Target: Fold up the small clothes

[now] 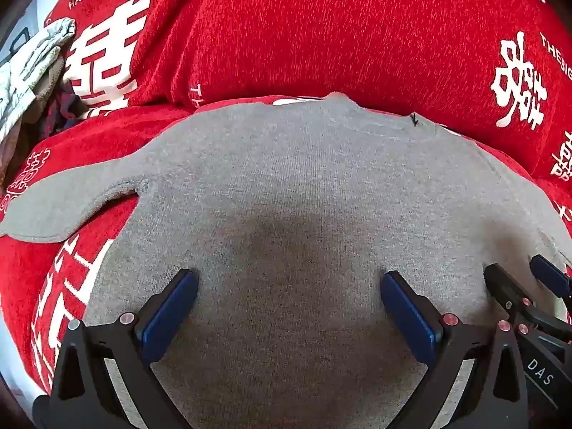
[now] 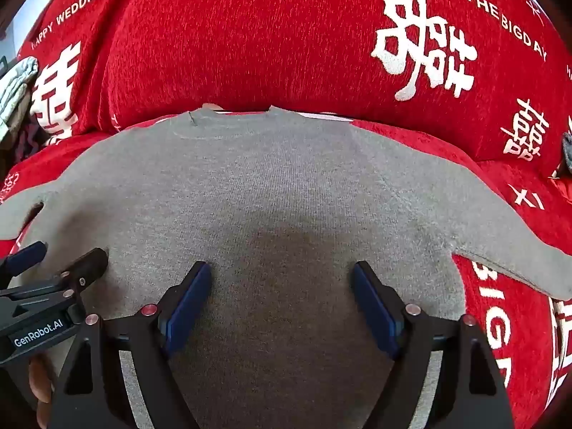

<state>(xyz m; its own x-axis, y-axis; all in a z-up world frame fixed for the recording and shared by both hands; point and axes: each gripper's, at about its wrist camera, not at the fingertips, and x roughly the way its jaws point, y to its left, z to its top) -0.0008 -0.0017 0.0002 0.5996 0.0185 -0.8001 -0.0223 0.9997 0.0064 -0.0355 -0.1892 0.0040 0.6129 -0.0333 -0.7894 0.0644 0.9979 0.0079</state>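
Left gripper [image 1: 289, 287]: jaws spread wide, blue pads [image 1: 168, 316] just above the grey knit, nothing between them. Right gripper [image 2: 282, 279]: same, jaws apart, empty, over the cloth. Each tool shows in the other's view: right gripper at 3–4 o'clock in the left wrist view, left gripper at 8–9 o'clock in the right wrist view, so they sit side by side near the hem end.

Grey sweater [image 2: 279, 186] lies flat, spread out, long axis running from the grippers toward 12 o'clock. Neckline [image 2: 236, 116] at the far end, hem end near the cameras. One sleeve [image 1: 75, 200] runs out toward 9 o'clock in the left wrist view, the other sleeve [image 2: 500, 243] toward 3–4 o'clock in the right wrist view.

Surface: red cover [image 2: 250, 35] with white characters and the words "HAPPY WEDDING" and "THE BIG DAY", rising behind the neckline like a padded back. Pile of other clothes [image 1: 28, 71], pale grey-white on top, at 9–10 o'clock, far left. Room beyond is too little visible to tell.
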